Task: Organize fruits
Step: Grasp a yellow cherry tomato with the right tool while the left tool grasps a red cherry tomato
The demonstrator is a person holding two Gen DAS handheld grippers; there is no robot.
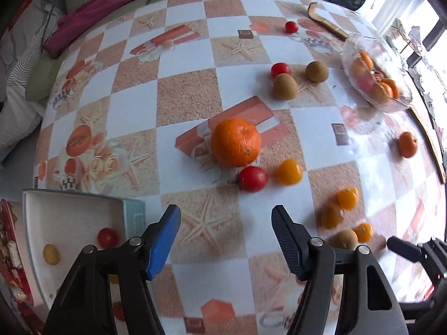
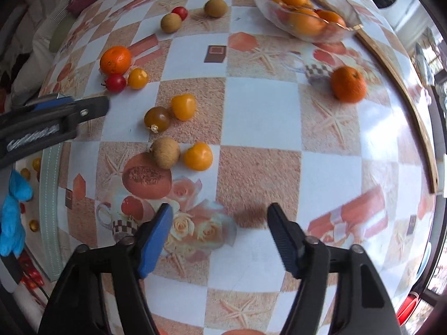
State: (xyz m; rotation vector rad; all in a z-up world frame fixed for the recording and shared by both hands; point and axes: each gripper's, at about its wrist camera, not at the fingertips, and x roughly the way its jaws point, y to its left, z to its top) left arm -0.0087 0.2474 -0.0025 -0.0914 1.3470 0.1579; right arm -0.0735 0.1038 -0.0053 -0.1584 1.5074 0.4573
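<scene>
My left gripper (image 1: 226,217) is open and empty above the table, just short of a big orange (image 1: 236,141), a red tomato (image 1: 252,178) and a yellow tomato (image 1: 289,172). A white box (image 1: 72,217) at the lower left holds a red tomato (image 1: 107,237) and a small yellow fruit (image 1: 51,254). My right gripper (image 2: 219,217) is open and empty over the cloth. Ahead of it lie a kiwi (image 2: 165,152), yellow tomatoes (image 2: 197,156) (image 2: 183,107) and a dark tomato (image 2: 157,118). An orange (image 2: 348,83) lies to the right. A glass bowl (image 2: 346,14) holds oranges.
Two kiwis (image 1: 285,86) (image 1: 316,71) and red tomatoes (image 1: 280,69) (image 1: 291,26) lie further back. The glass bowl also shows in the left wrist view (image 1: 349,53) at the right. A wooden strip (image 2: 419,128) runs along the table's right edge. A sofa with a purple cloth (image 1: 106,8) stands beyond the table.
</scene>
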